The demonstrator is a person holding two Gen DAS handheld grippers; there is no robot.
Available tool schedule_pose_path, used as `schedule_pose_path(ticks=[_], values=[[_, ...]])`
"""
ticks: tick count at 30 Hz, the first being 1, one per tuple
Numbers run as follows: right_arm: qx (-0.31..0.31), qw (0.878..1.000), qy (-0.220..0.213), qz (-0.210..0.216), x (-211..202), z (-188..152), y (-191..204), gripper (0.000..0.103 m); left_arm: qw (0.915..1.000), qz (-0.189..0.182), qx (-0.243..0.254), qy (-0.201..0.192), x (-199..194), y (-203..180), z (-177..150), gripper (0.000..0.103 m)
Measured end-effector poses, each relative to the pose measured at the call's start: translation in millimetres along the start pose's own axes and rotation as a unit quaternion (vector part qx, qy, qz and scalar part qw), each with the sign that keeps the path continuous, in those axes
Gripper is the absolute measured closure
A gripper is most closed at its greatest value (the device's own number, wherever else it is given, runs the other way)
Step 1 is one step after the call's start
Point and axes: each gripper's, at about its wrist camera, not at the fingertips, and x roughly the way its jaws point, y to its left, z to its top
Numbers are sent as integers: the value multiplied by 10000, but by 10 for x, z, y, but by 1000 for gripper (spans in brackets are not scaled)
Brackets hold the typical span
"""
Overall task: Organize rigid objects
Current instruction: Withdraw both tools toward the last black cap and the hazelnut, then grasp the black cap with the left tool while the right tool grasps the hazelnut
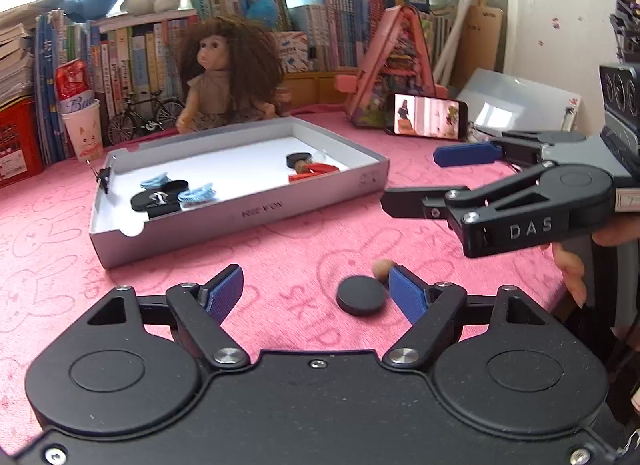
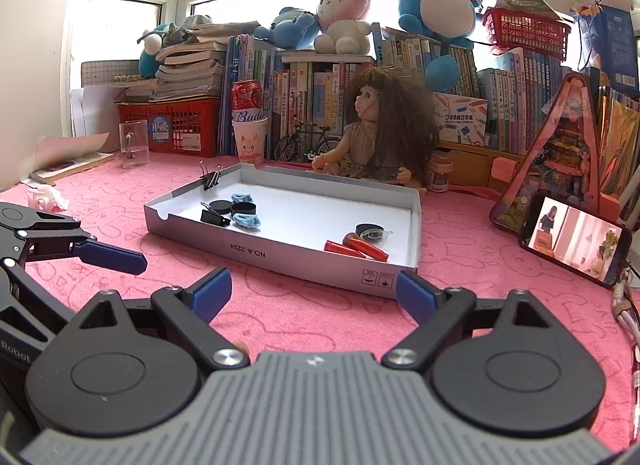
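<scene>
Left gripper [image 1: 316, 295]: jaws spread, grasping nothing; a flat round black disc [image 1: 362, 294] lies on the pink bunny-print cloth [image 1: 280, 249] between its blue pads, just beside the pad at 3 o'clock; a small tan wooden piece [image 1: 383, 268] sits at the disc's 1 o'clock

Right gripper [image 2: 314, 291]: jaws spread wide, empty, over bare cloth

Shallow grey cardboard tray with white floor [image 2: 280, 255], at 12 o'clock of the right gripper: 2 red-orange sticks [image 2: 356, 250] and 1 black disc at its right end; black discs, pale blue hair ties [image 2: 247, 220] and a black binder clip [image 2: 215, 216] at its left end

Brown curly-haired doll [image 2: 378, 133], beyond the tray

Rows of upright books [image 2: 312, 85], farthest back
</scene>
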Motion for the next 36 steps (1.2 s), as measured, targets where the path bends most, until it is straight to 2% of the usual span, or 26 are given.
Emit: schedule_pose_path(ticks=[7, 12, 16, 20, 23, 29, 36], values=[[84, 9999, 129, -44, -47, -111, -62, 9, 9998, -96, 108, 131, 63, -97, -86, 32], [144, 9997, 208, -39, -59, -170, -87, 9, 9997, -149, 30, 184, 154, -113, -82, 48], [113, 9997, 232, -1, -51, -188, -70, 9, 9997, -191, 54, 156, 205, -149, -79, 54], [100, 9996, 253, 28, -36, -198, -55, 9, 9997, -130, 194, 92, 232, -196, -79, 74], [102, 9996, 271, 30, -25, -207, -47, 9, 9998, -64, 178, 58, 227, -204, -76, 74], [35, 9989, 401, 238, 4, -232, 14, 9, 9996, 295, -39, 0, 191, -62, -44, 74], [-178, 9960, 631, 604, 69, -267, 165, 24, 9987, 476, -177, 19, 174, 63, -27, 74]])
